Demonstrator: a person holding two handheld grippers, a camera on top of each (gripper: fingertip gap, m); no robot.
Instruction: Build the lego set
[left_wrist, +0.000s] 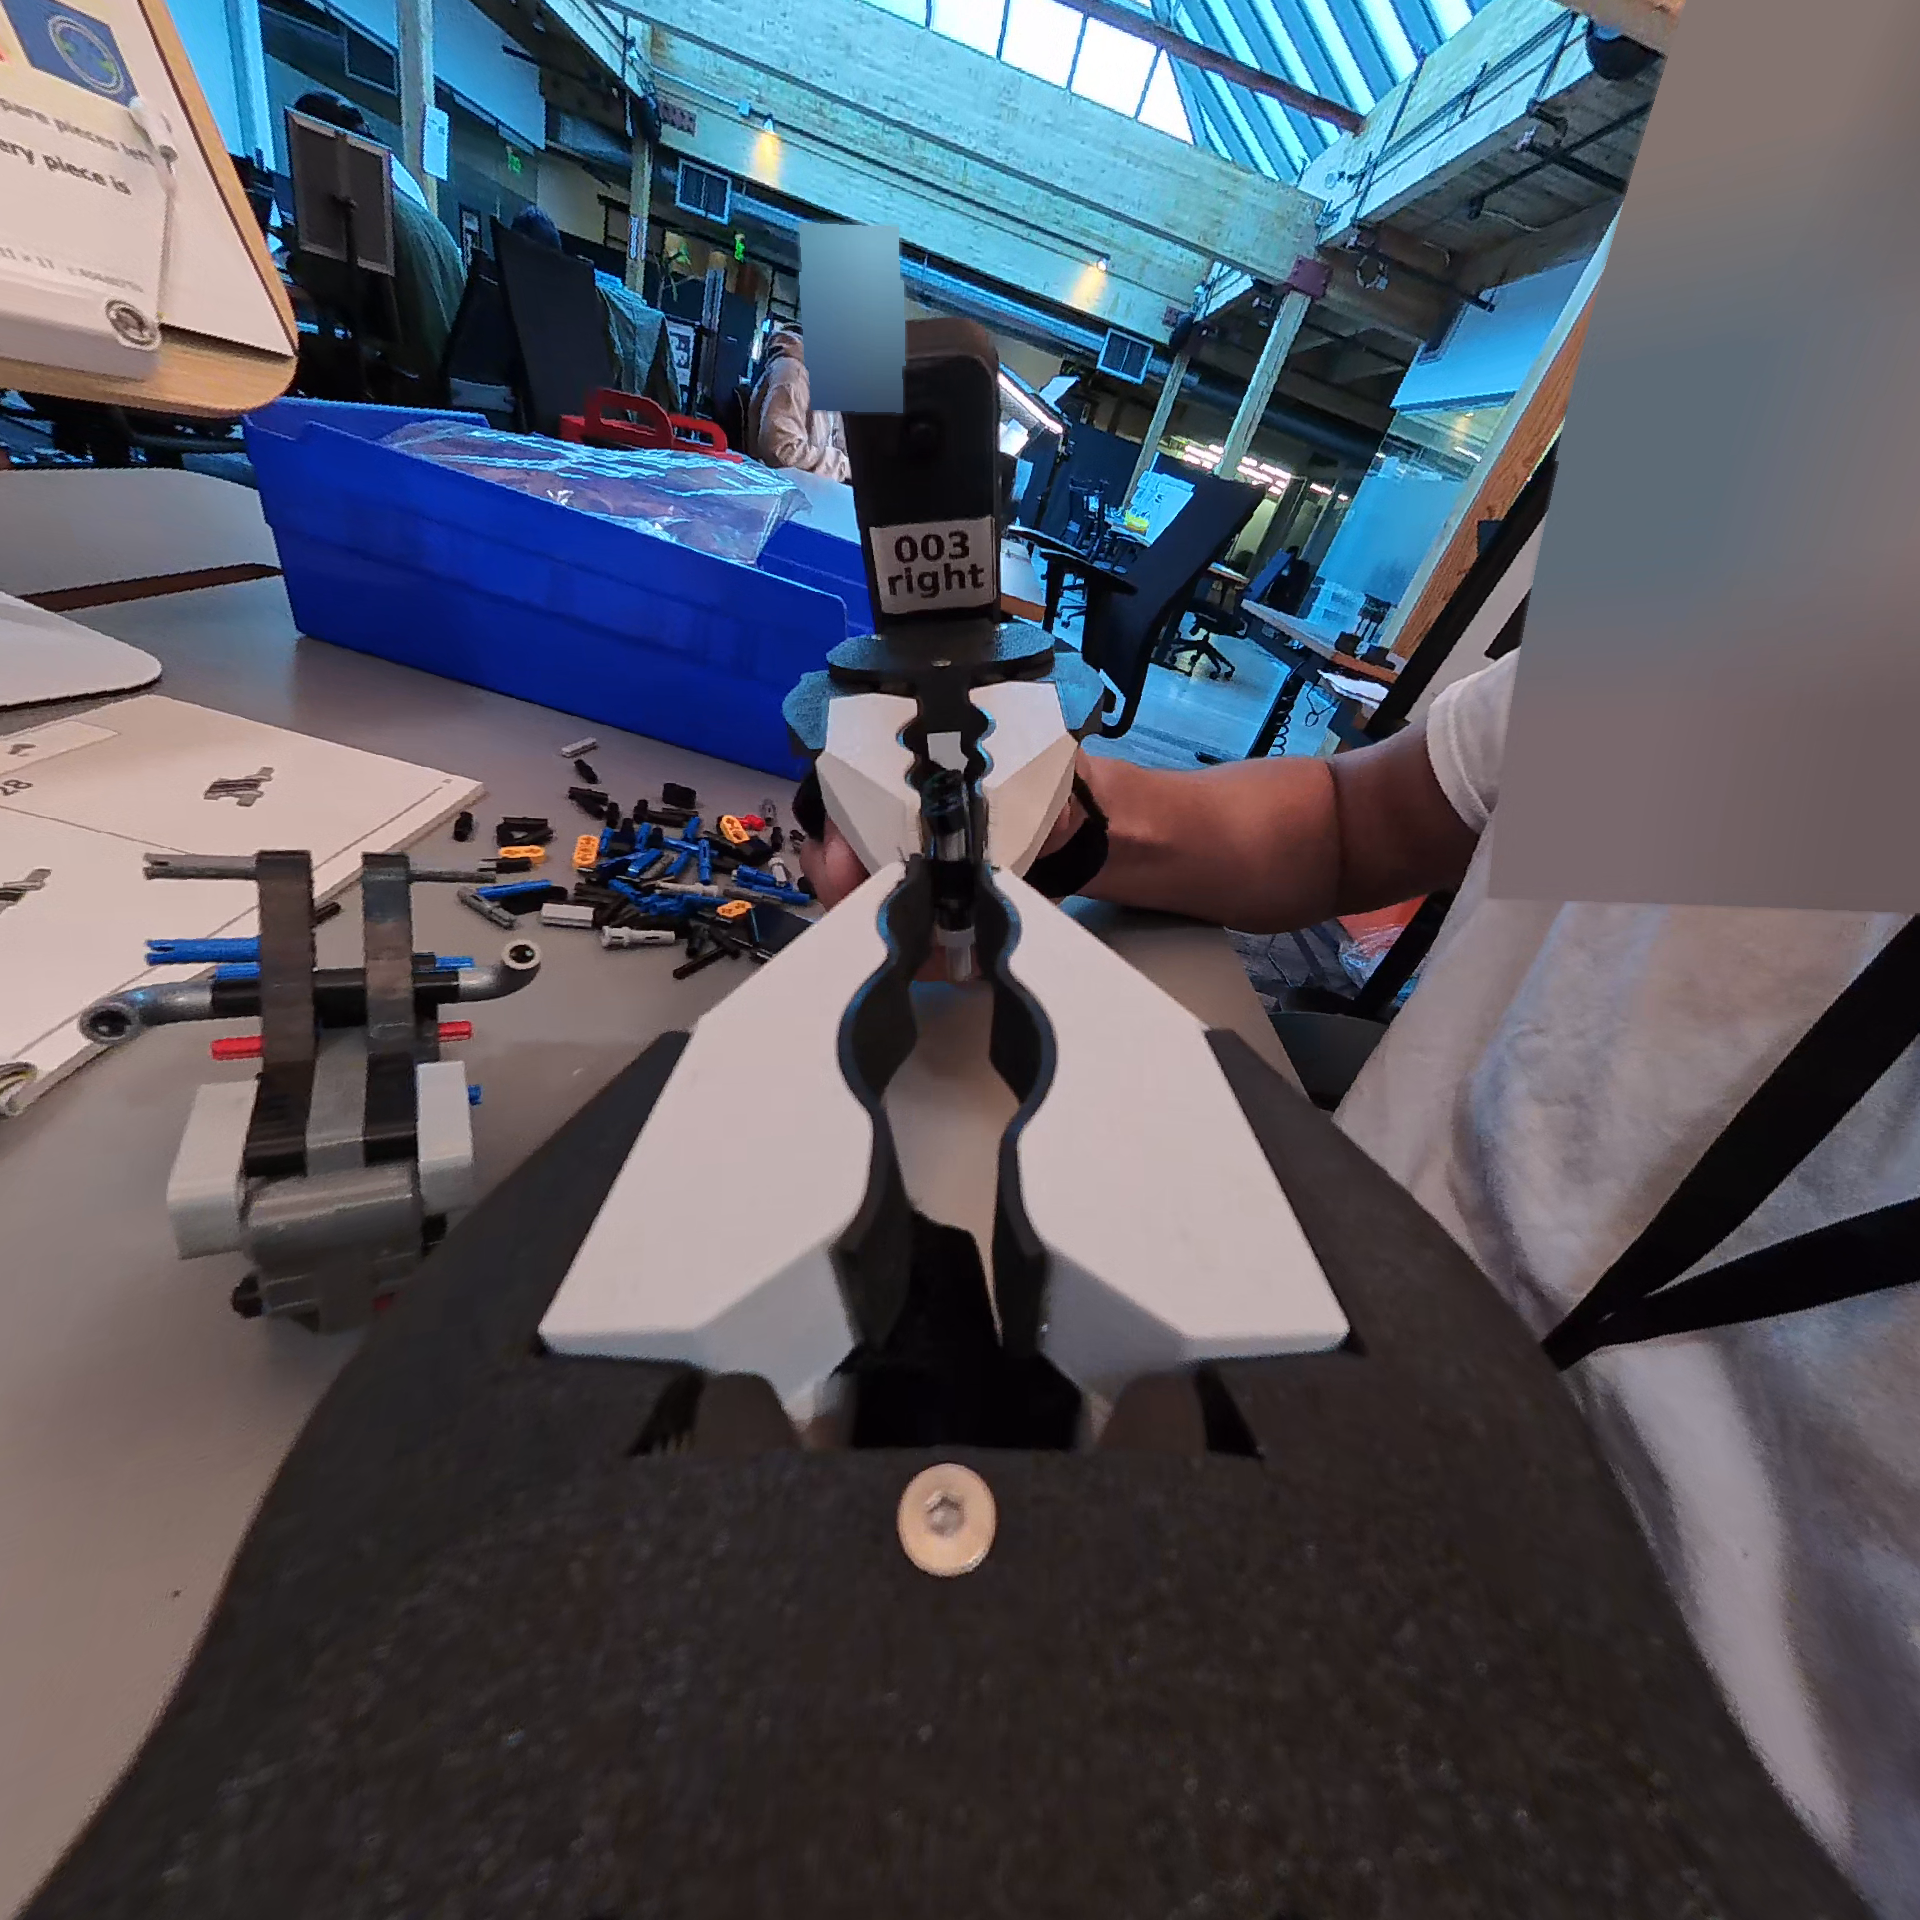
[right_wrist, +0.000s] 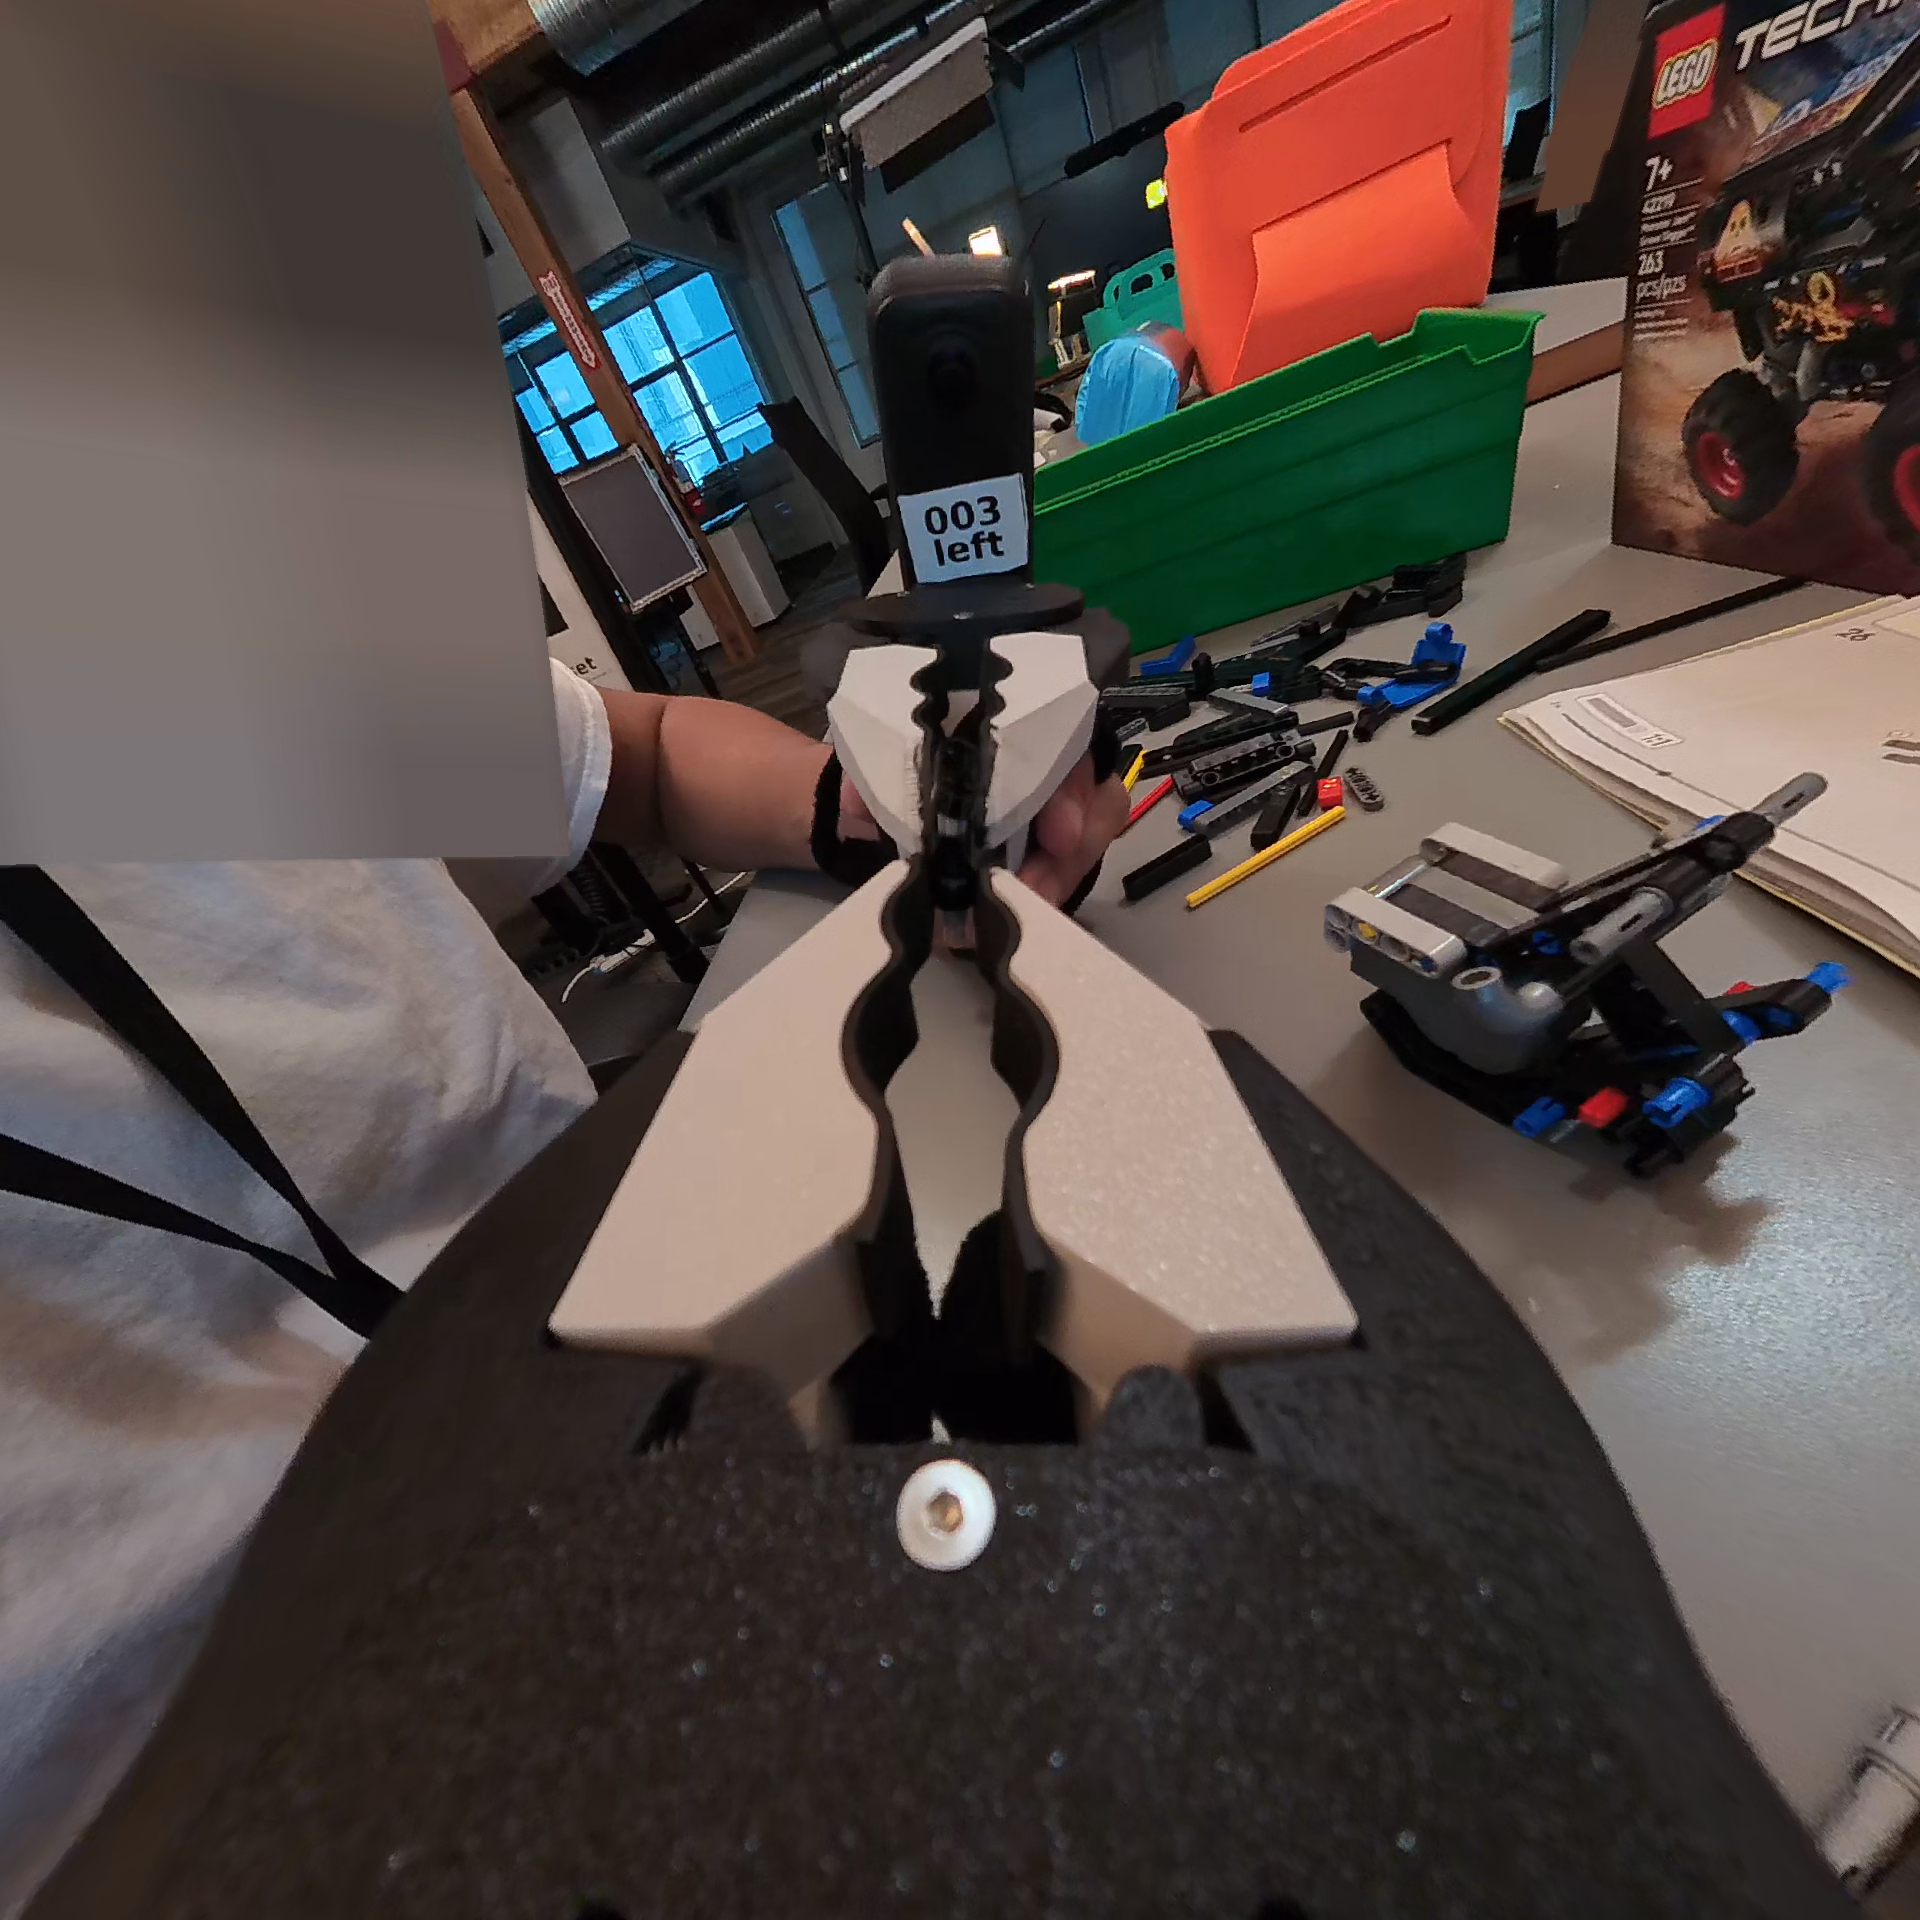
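My left gripper (left_wrist: 951, 914) and right gripper (right_wrist: 956, 904) meet tip to tip above the table's near edge. Each is shut on an end of a small black-and-grey lego piece (left_wrist: 948, 862), which spans between the two tips and also shows in the right wrist view (right_wrist: 951, 831). The right gripper (left_wrist: 943, 805) faces the left wrist view, and the left gripper (right_wrist: 951, 774) faces the right wrist view. The partial build (left_wrist: 322, 1060), grey and black with blue and red pins, stands on the table apart from both; it also shows in the right wrist view (right_wrist: 1558, 966).
Loose small pins (left_wrist: 665, 873) and longer beams and axles (right_wrist: 1278, 727) lie on the grey table (right_wrist: 1766, 1351). An open instruction booklet (right_wrist: 1766, 748), a blue bin (left_wrist: 540, 603), a green bin (right_wrist: 1299, 488) and the set's box (right_wrist: 1787, 291) stand farther back. Less than 4 cm separates the two grippers' tips.
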